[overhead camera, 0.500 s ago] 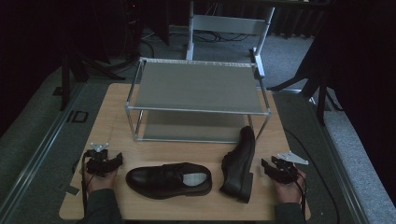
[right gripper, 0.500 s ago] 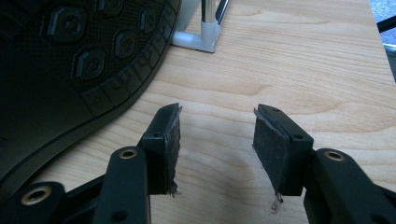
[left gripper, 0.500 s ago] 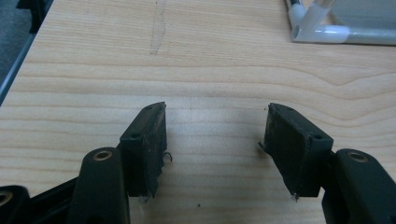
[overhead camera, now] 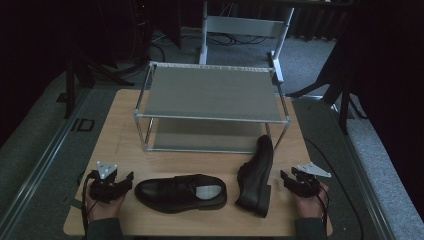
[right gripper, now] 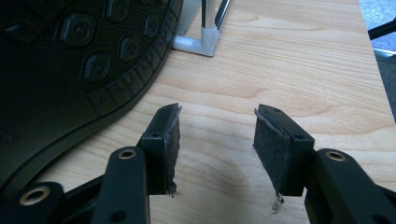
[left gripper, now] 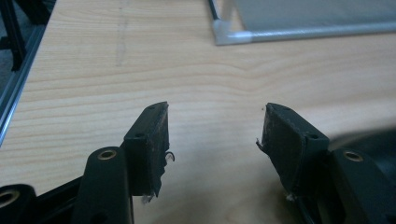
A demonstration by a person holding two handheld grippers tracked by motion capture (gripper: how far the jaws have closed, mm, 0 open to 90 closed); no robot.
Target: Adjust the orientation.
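Note:
Two black dress shoes lie on the wooden table [overhead camera: 120, 145]. One shoe [overhead camera: 180, 193] sits upright near the front edge, toe to the left, its pale insole showing. The other shoe [overhead camera: 256, 175] rests on its side to the right, its treaded sole [right gripper: 70, 56] facing my right gripper. My left gripper [overhead camera: 127, 181] rests at the front left, just left of the upright shoe's toe, open and empty [left gripper: 212, 140]. At the front right, my right gripper [overhead camera: 286, 179] rests open with bare wood between its jaws [right gripper: 215, 140].
A two-tier metal shoe rack [overhead camera: 210, 107] stands across the middle of the table, both shelves bare; a rack foot [right gripper: 198, 44] stands close ahead of the right gripper. A grey chair frame [overhead camera: 245, 30] and dark stands stand beyond the table.

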